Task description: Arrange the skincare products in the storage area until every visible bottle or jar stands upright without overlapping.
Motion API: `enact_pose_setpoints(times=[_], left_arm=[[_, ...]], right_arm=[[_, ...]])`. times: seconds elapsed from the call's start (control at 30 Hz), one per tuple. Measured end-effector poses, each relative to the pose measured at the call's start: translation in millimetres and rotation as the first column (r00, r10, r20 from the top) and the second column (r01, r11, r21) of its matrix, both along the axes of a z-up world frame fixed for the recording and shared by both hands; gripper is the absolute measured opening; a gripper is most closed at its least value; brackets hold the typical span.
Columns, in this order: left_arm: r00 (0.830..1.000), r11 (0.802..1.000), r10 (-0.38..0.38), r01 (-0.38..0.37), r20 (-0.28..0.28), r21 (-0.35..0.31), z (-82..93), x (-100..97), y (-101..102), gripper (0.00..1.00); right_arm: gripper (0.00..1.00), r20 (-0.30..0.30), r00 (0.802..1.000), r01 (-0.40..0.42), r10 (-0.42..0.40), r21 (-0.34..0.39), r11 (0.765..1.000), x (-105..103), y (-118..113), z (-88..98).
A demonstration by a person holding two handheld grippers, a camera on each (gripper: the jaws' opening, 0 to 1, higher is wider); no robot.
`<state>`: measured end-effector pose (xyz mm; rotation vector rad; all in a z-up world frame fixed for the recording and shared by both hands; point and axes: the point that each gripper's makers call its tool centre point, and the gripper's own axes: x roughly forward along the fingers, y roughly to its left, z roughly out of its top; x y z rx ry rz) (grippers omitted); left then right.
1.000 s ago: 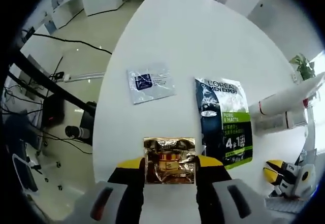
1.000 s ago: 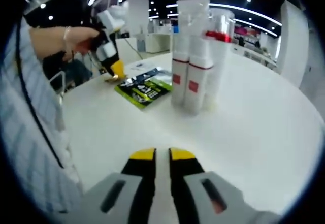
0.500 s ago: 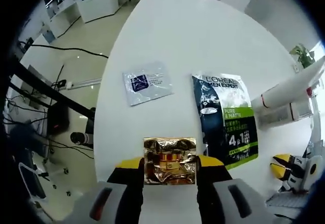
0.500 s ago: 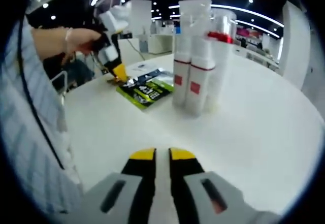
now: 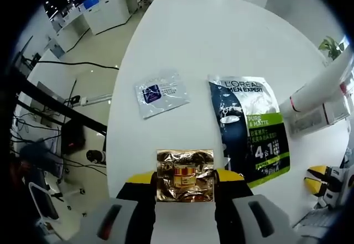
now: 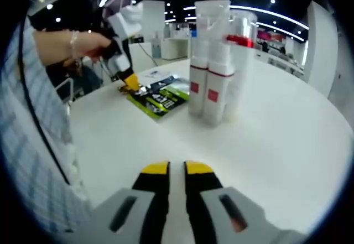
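A round white table (image 5: pixel 221 39) stands in an open office with a glossy floor (image 5: pixel 91 45) and ceiling lights (image 6: pixel 271 0).

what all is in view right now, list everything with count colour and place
gold sachet: 1, gold foil, between the left gripper's jaws
dark sachet: 1, black and green, flat on the table beside the gold one
silver sachet: 1, silver with blue patch, flat, farther along the table
bottles: cluster, exact count unclear, white with red bands, upright on the table
table: 1, white, round
left gripper: 1, yellow-tipped, shut on the gold sachet
right gripper: 1, yellow-tipped, jaws shut, empty
person's hand: 1, holding the left gripper
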<state>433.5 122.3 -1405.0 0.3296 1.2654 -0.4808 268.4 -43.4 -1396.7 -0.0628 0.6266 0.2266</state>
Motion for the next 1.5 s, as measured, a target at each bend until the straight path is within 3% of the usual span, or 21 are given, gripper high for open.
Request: enact_pose_setpoints(times=[0.33, 0.93, 1.23, 1.5], left_arm=[[1.0, 1.0, 0.014, -0.014, 0.018, -0.01, -0.4, 3.6, 0, 0.41], [0.999, 0.999, -0.026, 0.027, 0.045, -0.025, 2.0, 5.9, 0, 0.45], [0.997, 0.993, 0.002, 0.006, 0.071, -0.114, 20.6, 13.0, -4, 0.48], [0.987, 0.977, 0.032, 0.001, 0.155, -0.211, 53.2, 32.7, -14, 0.49]], right_arm=[[0.09, -0.005, 1.0, -0.009, 0.009, -0.001, 1.0, -1, 2, -0.2], [0.09, -0.008, 1.0, -0.027, 0.027, 0.0, 1.0, -1, 5, 0.0], [0.09, -0.003, 0.999, -0.033, 0.033, 0.006, 0.999, 1, 5, 0.3], [0.09, 0.005, 1.0, -0.03, 0.03, 0.014, 0.999, 3, 4, -0.2]])
